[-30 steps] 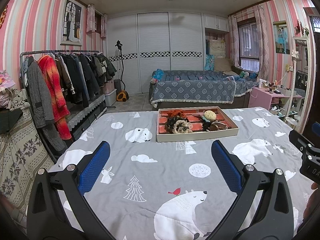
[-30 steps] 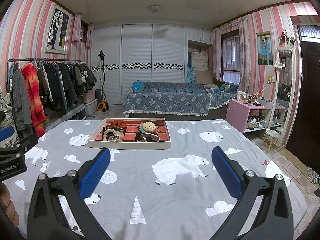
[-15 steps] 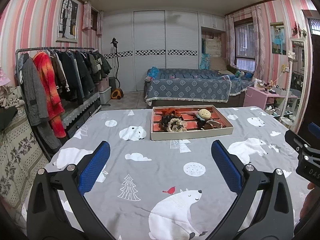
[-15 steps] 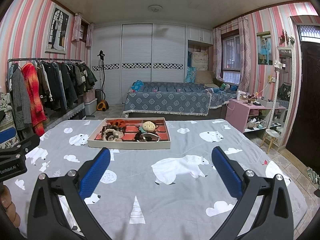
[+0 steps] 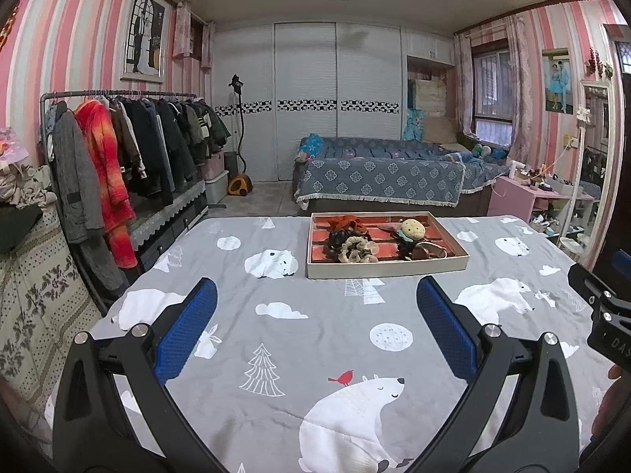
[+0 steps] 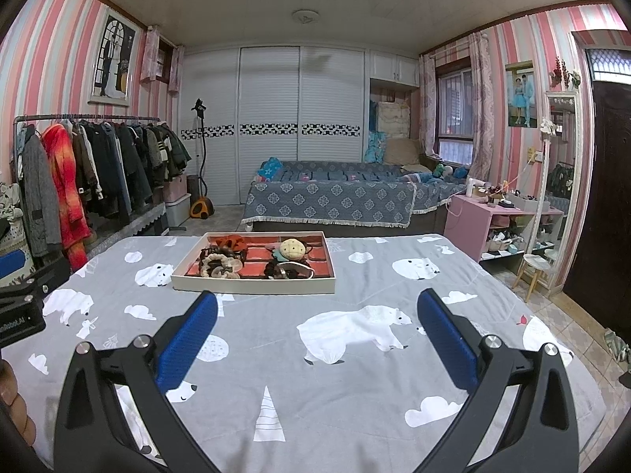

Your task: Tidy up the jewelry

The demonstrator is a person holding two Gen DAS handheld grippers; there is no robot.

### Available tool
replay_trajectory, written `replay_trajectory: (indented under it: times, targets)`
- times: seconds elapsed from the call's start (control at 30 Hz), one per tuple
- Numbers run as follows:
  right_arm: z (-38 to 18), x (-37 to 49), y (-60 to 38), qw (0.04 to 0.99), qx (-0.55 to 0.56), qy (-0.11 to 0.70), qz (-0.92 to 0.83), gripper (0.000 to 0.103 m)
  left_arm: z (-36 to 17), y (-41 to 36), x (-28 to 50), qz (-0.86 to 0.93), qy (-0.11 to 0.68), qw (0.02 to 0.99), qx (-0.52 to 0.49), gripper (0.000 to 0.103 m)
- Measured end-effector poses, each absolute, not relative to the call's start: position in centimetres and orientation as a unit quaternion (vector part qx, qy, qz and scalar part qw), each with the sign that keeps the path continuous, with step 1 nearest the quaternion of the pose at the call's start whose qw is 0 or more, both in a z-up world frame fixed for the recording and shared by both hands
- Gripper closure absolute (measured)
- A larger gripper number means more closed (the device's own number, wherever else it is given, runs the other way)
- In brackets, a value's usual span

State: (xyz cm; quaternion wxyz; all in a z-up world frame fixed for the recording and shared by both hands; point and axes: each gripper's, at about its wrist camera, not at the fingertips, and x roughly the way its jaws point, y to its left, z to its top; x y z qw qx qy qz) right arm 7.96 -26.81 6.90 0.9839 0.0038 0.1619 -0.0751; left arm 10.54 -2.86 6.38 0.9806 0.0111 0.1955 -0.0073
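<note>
A shallow cream tray (image 5: 388,270) (image 6: 252,287) with red compartments lies on the far half of the table. It holds several hair scrunchies (image 5: 355,250) (image 6: 219,262) and a round beige plush piece (image 5: 413,229) (image 6: 293,248). My left gripper (image 5: 315,327) stands open over the grey cloth, well short of the tray, nothing between its blue pads. My right gripper (image 6: 315,331) is open too, with the tray ahead and to its left. Each view shows the other gripper's body at its edge.
A grey tablecloth with polar bears (image 5: 351,425) (image 6: 355,327) covers the table. A clothes rack (image 5: 118,149) stands to the left, a bed (image 5: 378,173) behind, and a pink side table (image 6: 497,216) and a stool (image 6: 534,270) to the right.
The left gripper's view has drifted so that the tray sits slightly further left and nearer. The right gripper has hardly moved. Both stay open.
</note>
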Motion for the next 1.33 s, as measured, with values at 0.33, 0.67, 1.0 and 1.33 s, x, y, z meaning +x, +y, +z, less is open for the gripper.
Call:
replay_trajectory:
  times: [0.33,0.67,1.0,1.33]
  targets:
    - [6.99,8.1,-26.56,0.984,0.001,0.164,-0.074,0.004,6.57,-3.03,10.21,0.0,0.186,0.982,0.018,0.005]
    - [7.22,8.15,-26.42,0.984,0.0,0.165,-0.073,0.004,6.58,-2.91,10.27,0.0,0.187,0.982,0.018,0.005]
    - [7.26,8.18,-26.41,0.983,0.0,0.167,-0.075,0.004,6.76,-3.03,10.17,0.0,0.184,0.983,0.022,0.005]
    - [7.18,8.2,-26.66,0.983,0.0,0.167,-0.076,0.004,6.79,-3.07,10.2,0.004,0.184,0.983,0.02,0.005]
